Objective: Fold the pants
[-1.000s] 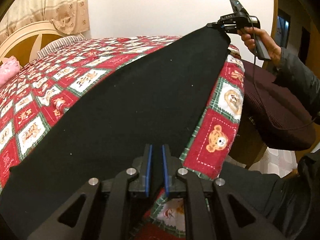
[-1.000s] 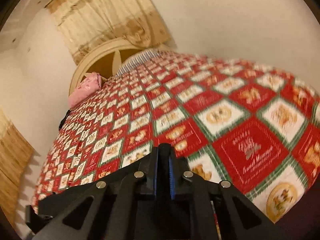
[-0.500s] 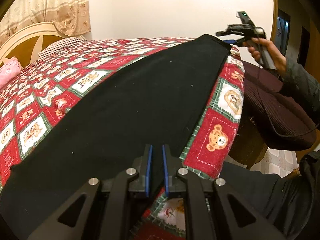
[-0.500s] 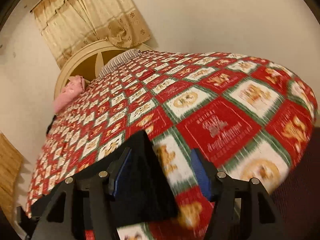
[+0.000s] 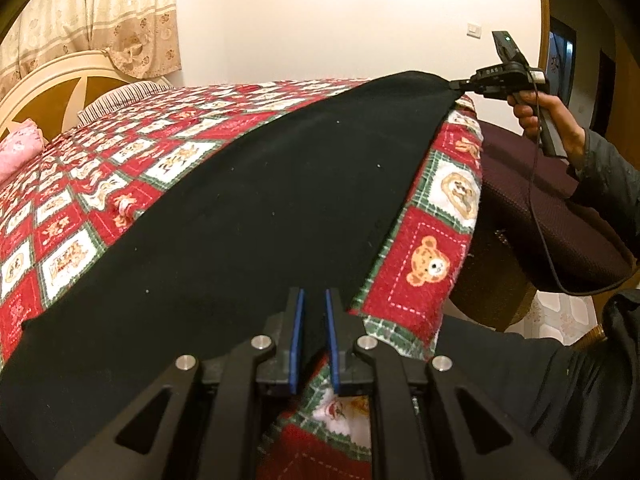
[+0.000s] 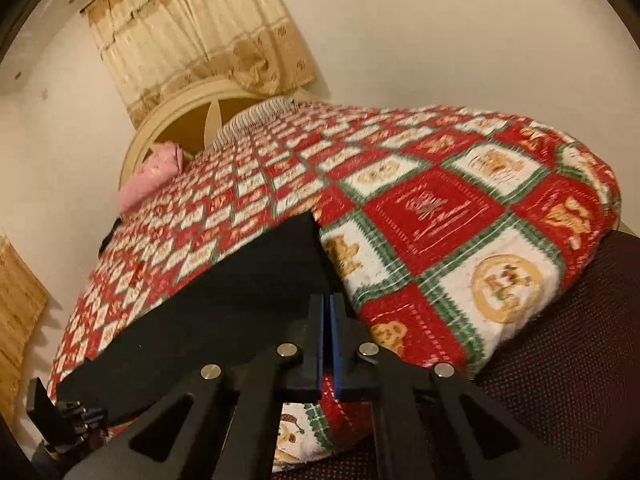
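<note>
Black pants lie stretched along the near edge of a bed with a red, green and white patchwork quilt. My left gripper is shut on the near edge of the pants, with dark cloth between its blue pads. In the left wrist view a hand holds my right gripper at the far corner, and the cloth draws to a point at its tips. In the right wrist view my right gripper has its pads together at the edge of the pants. The left gripper shows at the lower left there.
A dark maroon padded seat stands against the bed's corner on the right. A cream headboard, a striped pillow and a pink bundle are at the far end. Beige curtains hang behind.
The right gripper let go of the raised corner, which dropped onto the quilt. It opened wide, moved down, and is now shut on the corner again. The left gripper stayed put.
</note>
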Motion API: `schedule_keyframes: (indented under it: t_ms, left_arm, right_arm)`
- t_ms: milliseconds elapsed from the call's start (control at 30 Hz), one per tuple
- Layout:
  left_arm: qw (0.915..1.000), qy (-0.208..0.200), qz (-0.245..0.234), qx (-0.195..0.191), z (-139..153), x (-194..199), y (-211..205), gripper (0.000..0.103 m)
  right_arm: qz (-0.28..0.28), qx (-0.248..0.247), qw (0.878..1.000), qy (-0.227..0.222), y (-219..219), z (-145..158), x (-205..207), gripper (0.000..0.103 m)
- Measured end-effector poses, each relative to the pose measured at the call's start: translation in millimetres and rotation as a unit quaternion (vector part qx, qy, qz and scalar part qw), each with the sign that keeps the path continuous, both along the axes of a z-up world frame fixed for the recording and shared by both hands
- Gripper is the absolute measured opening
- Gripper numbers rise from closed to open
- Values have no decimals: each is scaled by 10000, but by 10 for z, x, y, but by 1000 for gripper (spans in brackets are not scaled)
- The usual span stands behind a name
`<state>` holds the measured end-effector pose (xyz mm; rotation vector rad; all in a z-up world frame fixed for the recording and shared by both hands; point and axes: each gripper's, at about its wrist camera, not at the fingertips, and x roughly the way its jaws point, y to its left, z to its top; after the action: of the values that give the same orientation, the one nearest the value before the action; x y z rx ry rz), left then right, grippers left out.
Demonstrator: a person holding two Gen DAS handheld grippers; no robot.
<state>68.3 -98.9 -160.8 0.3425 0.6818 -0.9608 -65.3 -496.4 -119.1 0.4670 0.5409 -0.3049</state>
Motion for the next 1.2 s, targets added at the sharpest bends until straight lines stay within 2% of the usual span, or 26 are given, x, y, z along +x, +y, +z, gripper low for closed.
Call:
schedule_keyframes:
  t_ms: [133, 233, 267, 367, 433, 500, 533, 633, 733, 833, 1000, 1133, 1200]
  left_arm:
    - [9999, 32, -50, -94, -15, 13, 32, 13]
    - [9999, 45, -41, -111, -8, 4, 53, 14]
    - [9999, 42, -44, -86, -3, -11, 61, 16]
    - [10000, -52, 18, -1, 42, -66, 121, 22]
    - [9998, -166, 121, -15, 81, -93, 197, 29]
    - [9994, -234, 263, -19, 99, -86, 278, 43]
    - [9989, -287, 381, -8, 102, -71, 315, 45]
    - [9972, -243, 709, 36, 69, 20, 369, 47]
    - [9936, -153, 1101, 200, 8, 121, 375, 47]
    - [9910, -31, 1307, 279, -41, 176, 391, 48]
    - [9907, -1, 1308, 366, -58, 164, 385, 53]
    - [9908, 21, 1296, 382, -77, 159, 390, 54]
    - [9909, 15, 1298, 368, -82, 150, 396, 54]
  right_arm:
    - [-142, 107, 9993, 335, -143, -190, 69, 2]
    - [-86, 148, 9995, 249, -197, -234, 93, 3]
    - [-149, 117, 9996, 232, -188, -209, 80, 9]
    - [-389, -134, 9986, 331, -109, -129, 43, 54]
    - [-500, -455, 9972, 319, 26, -19, 16, 54]
    - [-409, -622, 9970, 214, 198, 112, 23, 54]
    - [-341, -679, 9970, 162, 283, 168, 44, 54]
    - [310, -759, 9966, 30, 700, 314, 252, 54]
    - [1038, -898, 9905, 122, 1154, 303, 511, 54]
    - [1776, -1032, 9781, 334, 1694, 141, 825, 54]
    - [2558, -1240, 9560, 724, 2438, -223, 1065, 54]
    - [2821, -1554, 9399, 1138, 2763, -533, 1149, 54]
    - [2810, -1863, 9346, 1135, 2845, -576, 1091, 54]
